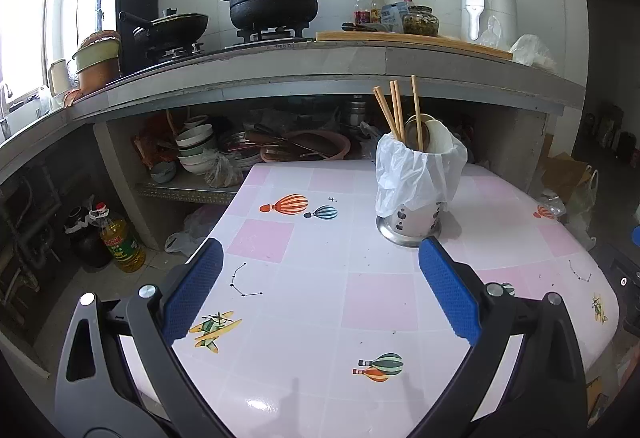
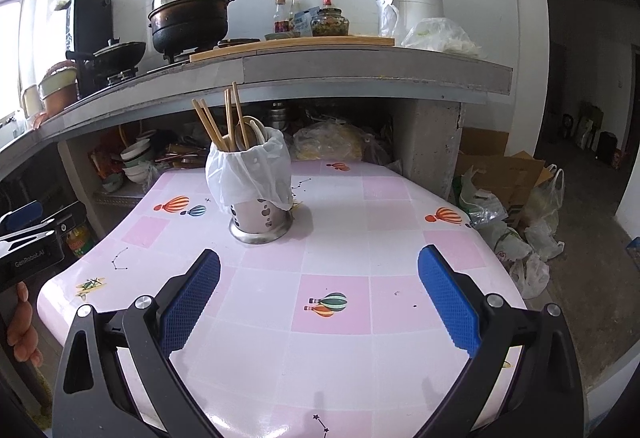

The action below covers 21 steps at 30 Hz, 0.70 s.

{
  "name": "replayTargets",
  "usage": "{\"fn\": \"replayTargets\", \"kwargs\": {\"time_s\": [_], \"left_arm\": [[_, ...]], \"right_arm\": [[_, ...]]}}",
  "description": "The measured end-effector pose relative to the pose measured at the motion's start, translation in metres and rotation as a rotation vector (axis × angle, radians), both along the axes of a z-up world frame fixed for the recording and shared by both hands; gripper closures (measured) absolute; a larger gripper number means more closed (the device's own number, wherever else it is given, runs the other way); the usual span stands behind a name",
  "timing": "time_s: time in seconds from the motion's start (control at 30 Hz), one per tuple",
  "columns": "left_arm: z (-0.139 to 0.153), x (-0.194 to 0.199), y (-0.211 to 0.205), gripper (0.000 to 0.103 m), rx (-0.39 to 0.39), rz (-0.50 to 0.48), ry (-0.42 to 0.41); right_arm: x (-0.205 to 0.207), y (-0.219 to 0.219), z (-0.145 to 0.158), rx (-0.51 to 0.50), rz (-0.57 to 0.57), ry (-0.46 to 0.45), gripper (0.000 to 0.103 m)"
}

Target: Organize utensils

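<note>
Task looks done or nearly so, judging by the layout: all visible utensils stand in the holder [image 2: 256,194], none lies loose on the table [image 2: 340,338] in either view. The holder sits upright toward the far-centre of the table, well apart from both tools. Left tool [image 1: 320,270] has its jaws spread wide, gripping nothing, hovering over bare tabletop with the holder just beyond its right finger in its own view. Right tool [image 2: 318,274] is likewise wide apart and empty, holder ahead and to its left. Inside the holder: several wooden chopsticks [image 2: 224,122] leaning at angles, tips up, plus a pale spoon [image 2: 258,130] and a darker round-bowled piece beside it, possibly a ladle or strainer, hard to tell. What's left, if anything, is likely just pulling back; can't rule out utensils out of frame. Materials: holder is a shiny metal cylinder with punched holes and a flared round base, upper part wrapped in a thin crinkled white plastic bag [image 1: 416,174]. Chopsticks are slim straight light-brown sticks. Table is covered in a glossy pink-and-white checked cloth with balloon and plane prints, rounded corners. Tool pads [image 2: 192,302] are blue, dimpled rubber on black rigid arms.
</note>
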<state>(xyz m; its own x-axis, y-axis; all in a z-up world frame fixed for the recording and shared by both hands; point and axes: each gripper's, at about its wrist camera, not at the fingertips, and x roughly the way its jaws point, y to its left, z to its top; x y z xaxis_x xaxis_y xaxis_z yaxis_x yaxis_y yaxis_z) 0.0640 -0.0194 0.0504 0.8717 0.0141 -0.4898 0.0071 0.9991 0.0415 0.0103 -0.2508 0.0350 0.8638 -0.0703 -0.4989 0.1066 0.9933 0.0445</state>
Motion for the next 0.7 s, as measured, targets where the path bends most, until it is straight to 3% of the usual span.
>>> {"fn": "replayTargets", "kwargs": {"time_s": [0.7], "left_arm": [[-0.001,0.003,-0.019,0.008,-0.02,-0.047,0.046]], "right_arm": [[0.001,-0.004,-0.002,-0.007,-0.019,0.032,0.007]]}}
